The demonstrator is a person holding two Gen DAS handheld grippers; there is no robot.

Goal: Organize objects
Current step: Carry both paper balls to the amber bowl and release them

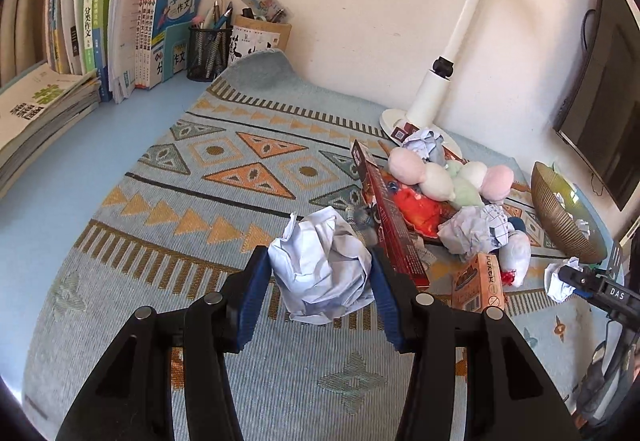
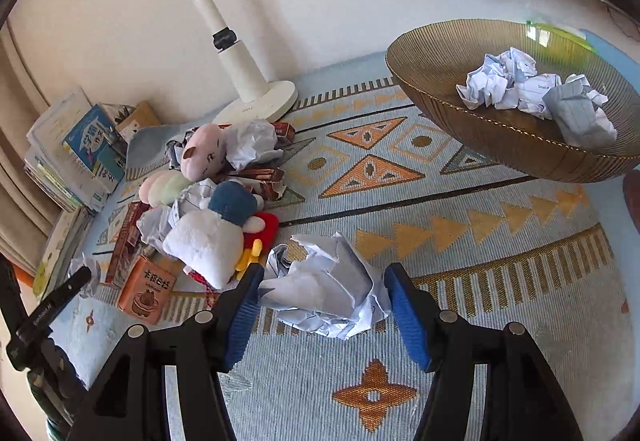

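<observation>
The left hand-held gripper [image 1: 322, 277] clamps a crumpled paper ball [image 1: 322, 269] between its blue pads, held above the patterned mat [image 1: 224, 177] on the bench. The right hand-held gripper [image 2: 325, 295] brackets another paper wad [image 2: 328, 289], seemingly gripping it, though contact on its right side is unclear. Far right, the ribbed bowl [image 2: 480, 137] holds more crumpled paper [image 2: 536, 93].
</observation>
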